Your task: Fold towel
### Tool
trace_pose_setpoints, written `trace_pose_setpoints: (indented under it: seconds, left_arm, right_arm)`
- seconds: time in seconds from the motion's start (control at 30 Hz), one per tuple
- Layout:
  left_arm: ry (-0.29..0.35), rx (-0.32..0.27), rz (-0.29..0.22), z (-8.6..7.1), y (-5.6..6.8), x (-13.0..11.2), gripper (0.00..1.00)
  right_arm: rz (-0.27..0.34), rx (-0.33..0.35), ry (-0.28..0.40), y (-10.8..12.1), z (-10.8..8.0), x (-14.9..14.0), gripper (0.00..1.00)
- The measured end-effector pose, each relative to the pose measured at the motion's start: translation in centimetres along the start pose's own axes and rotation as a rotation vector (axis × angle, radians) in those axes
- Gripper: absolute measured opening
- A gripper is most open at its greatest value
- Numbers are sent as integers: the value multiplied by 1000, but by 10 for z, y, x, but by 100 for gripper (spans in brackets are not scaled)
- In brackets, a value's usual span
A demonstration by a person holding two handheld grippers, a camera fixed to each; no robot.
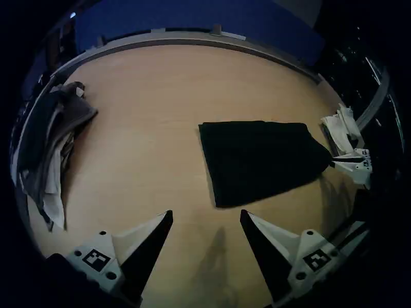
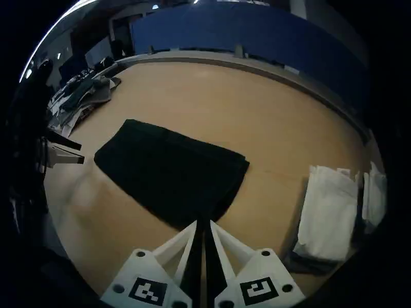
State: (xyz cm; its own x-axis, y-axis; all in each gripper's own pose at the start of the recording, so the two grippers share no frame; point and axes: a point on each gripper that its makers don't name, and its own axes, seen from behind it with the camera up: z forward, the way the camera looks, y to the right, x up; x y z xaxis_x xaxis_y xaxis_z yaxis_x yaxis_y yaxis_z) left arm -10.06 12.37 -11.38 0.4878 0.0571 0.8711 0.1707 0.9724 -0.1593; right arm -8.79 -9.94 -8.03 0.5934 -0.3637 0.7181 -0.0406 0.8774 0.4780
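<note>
A black towel (image 1: 259,159) lies folded into a flat rectangle on the wooden table (image 1: 149,113). In the left gripper view my left gripper (image 1: 205,213) is open just short of the towel's near edge, nothing between its fingers. At the towel's right corner the cloth is drawn to a point, and there my right gripper (image 1: 333,163) pinches it. The right gripper view has the same towel (image 2: 169,172), with my right gripper (image 2: 203,224) shut on its near edge. Far off to the left is the left gripper (image 2: 77,153), beside the towel.
A heap of grey and white cloths (image 1: 51,138) lies at the table's left side, also at the back left (image 2: 82,100). Folded white towels (image 2: 329,210) are stacked on the right. A blue partition (image 1: 205,23) runs behind the table's far edge.
</note>
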Motion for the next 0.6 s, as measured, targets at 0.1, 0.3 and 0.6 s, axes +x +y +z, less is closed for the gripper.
trace_pose_setpoints:
  seconds: [0.1,0.3,0.6]
  left_arm:
    - [3,5,1,-3,-4,0,97]
    - [17,18,-12,-13,-15,-2,97]
    - [35,39,-37,-28,-33,-7,97]
  right_arm:
    - [-10,1,16,-2,-3,9,3]
    - [-42,6,43,-9,-6,28,3]
    - [-112,21,83,-26,-3,61,3]
